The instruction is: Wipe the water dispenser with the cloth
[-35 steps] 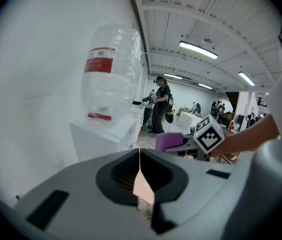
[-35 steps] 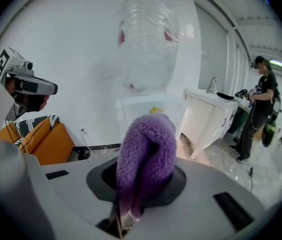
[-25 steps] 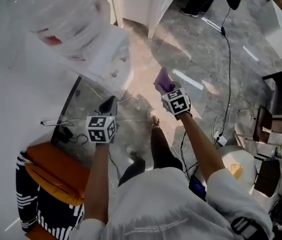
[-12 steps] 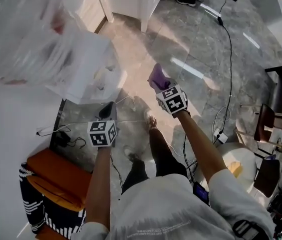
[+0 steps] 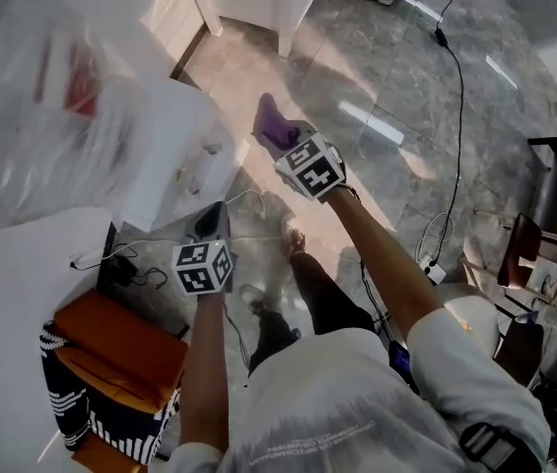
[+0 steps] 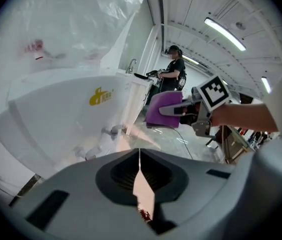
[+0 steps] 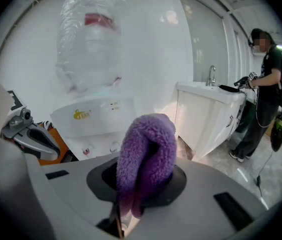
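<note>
The room was bright and evenly lit. In the left gripper view, long ceiling lamps (image 6: 224,33) shone high above the fingers of the left gripper (image 6: 140,154), to their right. In the head view, pale streaks of glare lay on the glossy floor (image 5: 377,131) right of the fingers of the right gripper (image 5: 280,138). Left of those fingers the water bottle (image 5: 36,116) was smeared by motion blur and almost washed out to white. Both gripper views bent strongly near the edges and ended in black corners. In the right gripper view the cloth (image 7: 145,154) between the fingers was sharp, while the water dispenser (image 7: 93,116) behind it looked overexposed.
</note>
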The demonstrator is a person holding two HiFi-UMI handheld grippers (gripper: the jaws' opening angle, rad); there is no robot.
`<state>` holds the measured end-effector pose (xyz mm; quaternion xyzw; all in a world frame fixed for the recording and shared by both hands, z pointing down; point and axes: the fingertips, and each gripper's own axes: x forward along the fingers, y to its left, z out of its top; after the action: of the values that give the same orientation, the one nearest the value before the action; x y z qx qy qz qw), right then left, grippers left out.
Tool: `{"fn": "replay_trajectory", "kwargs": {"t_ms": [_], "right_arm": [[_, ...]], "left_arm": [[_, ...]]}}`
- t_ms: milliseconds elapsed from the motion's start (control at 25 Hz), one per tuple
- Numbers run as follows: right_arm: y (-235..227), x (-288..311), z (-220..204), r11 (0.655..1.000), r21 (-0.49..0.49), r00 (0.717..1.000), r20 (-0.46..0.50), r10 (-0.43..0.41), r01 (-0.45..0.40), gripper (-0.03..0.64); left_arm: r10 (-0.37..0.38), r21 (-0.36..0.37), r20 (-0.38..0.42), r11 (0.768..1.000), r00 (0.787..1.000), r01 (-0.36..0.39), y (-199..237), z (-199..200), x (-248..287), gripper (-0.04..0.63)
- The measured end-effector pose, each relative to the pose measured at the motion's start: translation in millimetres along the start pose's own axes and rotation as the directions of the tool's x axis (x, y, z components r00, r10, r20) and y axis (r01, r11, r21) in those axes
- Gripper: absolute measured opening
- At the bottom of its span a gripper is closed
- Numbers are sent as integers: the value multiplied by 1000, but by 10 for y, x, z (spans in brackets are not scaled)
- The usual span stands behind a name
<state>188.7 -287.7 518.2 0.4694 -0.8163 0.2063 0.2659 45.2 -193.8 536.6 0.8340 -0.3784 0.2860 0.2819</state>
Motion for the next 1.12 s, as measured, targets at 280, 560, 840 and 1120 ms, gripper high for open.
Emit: {"fn": "replay_trajectory", "kwargs": {"t_ms": [280,560,840,1120], "right_arm": [[179,410,516,985,-121,992,22,125,-122,63],[294,924,454,959,-218,982,-107,158,-178,63],[229,1397,-35,958,-199,957,-243,156,-207,63],[153,1938,-569,975,-88,939,-300,170,-205,63]], "left_arm": [[37,-34,-24,999,999,-37,43,-19,22,17],[72,-65,-44,995,996,-75,239,-76,-27,17],[35,-66,-93,997,995,-41,213,-292,20,18],[-11,-86,-155,996,988,-2,164,-652,197,18]]}}
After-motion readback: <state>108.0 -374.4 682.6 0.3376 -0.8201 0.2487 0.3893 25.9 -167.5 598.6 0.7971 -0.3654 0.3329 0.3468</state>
